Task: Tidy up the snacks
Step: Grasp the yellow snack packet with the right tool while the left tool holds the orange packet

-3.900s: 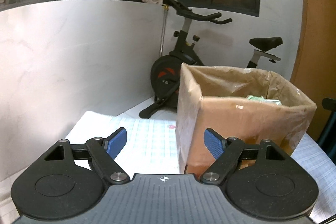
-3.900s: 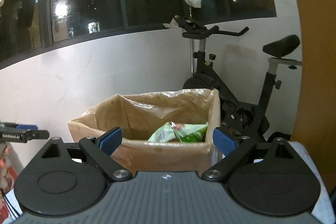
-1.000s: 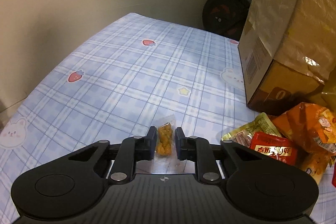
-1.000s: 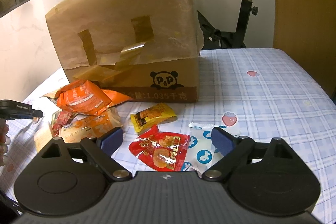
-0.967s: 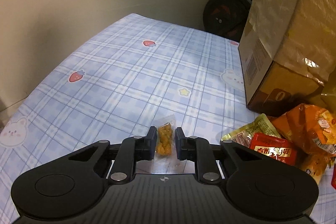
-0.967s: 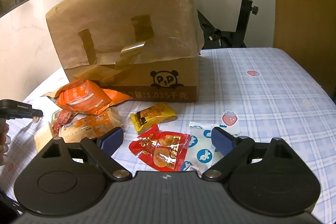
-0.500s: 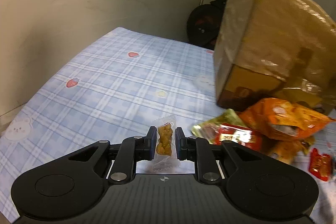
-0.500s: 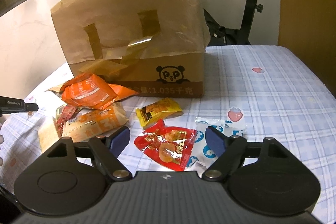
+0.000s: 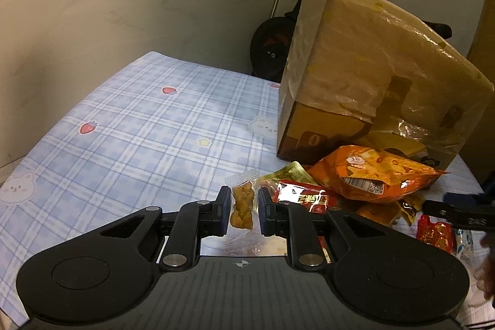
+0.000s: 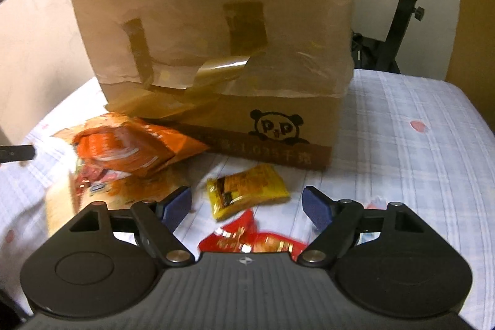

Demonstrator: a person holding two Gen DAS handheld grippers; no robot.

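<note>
The left tool (image 9: 244, 207) is gripping a small clear packet (image 9: 243, 207) holding a golden-brown twisted snack, pinched upright between its two fingers and lifted above the blue checked table (image 9: 148, 126). In the left wrist view, the cardboard box (image 9: 365, 82), wrapped in loose plastic, is standing at about 1 o'clock from the packet. An orange chip bag (image 9: 371, 177) is lying against the box's base at 3 o'clock, with a red sachet (image 9: 304, 195) just beside the left tool's right finger. An exercise bike (image 9: 272, 48) is standing behind the box, at 12 o'clock.

The right tool (image 10: 247, 206) is hanging with its fingers spread wide and nothing between them. In the right wrist view, a yellow packet (image 10: 247, 190) is lying on the table between the blue pads (image 10: 176, 203), slightly beyond them. A red packet (image 10: 247, 240) is sitting at 6 o'clock from the yellow one, partly hidden by the tool's body. The orange bag and more wrappers are showing blurred at 9 o'clock, and the box with its panda print is filling the view at 12 o'clock.
</note>
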